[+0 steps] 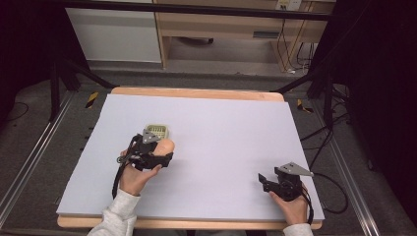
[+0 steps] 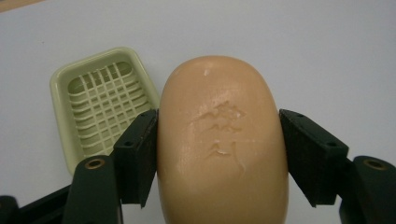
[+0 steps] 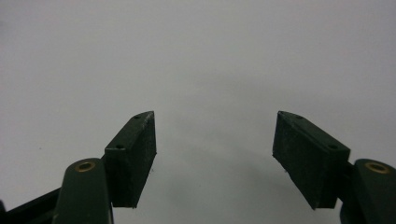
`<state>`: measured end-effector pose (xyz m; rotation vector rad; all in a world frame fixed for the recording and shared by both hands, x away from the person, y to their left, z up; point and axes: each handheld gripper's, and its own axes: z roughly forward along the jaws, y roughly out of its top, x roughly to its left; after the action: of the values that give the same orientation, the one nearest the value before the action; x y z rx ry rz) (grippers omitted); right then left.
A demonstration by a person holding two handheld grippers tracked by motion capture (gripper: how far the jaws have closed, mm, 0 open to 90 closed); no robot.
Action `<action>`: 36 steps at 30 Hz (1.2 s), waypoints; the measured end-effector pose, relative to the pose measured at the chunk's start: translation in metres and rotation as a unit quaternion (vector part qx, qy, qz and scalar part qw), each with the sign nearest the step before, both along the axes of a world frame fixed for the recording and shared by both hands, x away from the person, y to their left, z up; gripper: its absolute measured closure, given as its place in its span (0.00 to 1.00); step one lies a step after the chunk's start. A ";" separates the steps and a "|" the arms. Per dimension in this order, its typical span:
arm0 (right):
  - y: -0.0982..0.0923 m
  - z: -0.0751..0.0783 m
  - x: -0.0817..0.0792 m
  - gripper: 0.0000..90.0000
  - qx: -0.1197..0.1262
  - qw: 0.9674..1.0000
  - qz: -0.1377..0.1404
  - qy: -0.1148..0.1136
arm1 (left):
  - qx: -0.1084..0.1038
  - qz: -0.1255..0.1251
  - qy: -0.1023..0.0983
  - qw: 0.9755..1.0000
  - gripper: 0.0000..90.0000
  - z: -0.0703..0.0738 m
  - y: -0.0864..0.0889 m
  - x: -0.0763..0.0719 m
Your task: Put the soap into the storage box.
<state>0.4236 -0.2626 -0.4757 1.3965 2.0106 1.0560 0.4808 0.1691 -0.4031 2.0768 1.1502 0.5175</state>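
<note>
A peach-coloured bar of soap (image 2: 222, 140) sits between the jaws of my left gripper (image 2: 219, 144), both pads pressed against its sides. In the high view the soap (image 1: 166, 145) is held just above the mat by my left gripper (image 1: 164, 153), close to the near right of a pale green slatted soap dish (image 1: 157, 130). The dish (image 2: 100, 102) lies empty to the left of the soap in the left gripper view. My right gripper (image 1: 261, 179) rests at the mat's near right corner. Its jaws (image 3: 215, 154) stand apart with nothing between them.
A light grey mat (image 1: 221, 132) covers the wooden table (image 1: 196, 92). Black frame legs and cables stand around the table, and a wooden desk is behind it.
</note>
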 end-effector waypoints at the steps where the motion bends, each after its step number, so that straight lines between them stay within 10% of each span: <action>1: 0.000 0.000 0.000 0.34 0.000 1.000 0.000 0.000 | -0.003 0.004 -0.001 1.000 0.35 0.000 0.001 0.001; 36: -0.002 0.000 0.002 0.35 -0.001 1.000 -0.008 -0.003 | -0.004 0.056 0.001 0.998 0.36 -0.002 0.017 0.052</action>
<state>0.4254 -0.2647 -0.4758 1.4043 1.9932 1.0499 0.5328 0.1864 -0.4053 2.0145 1.2734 0.5642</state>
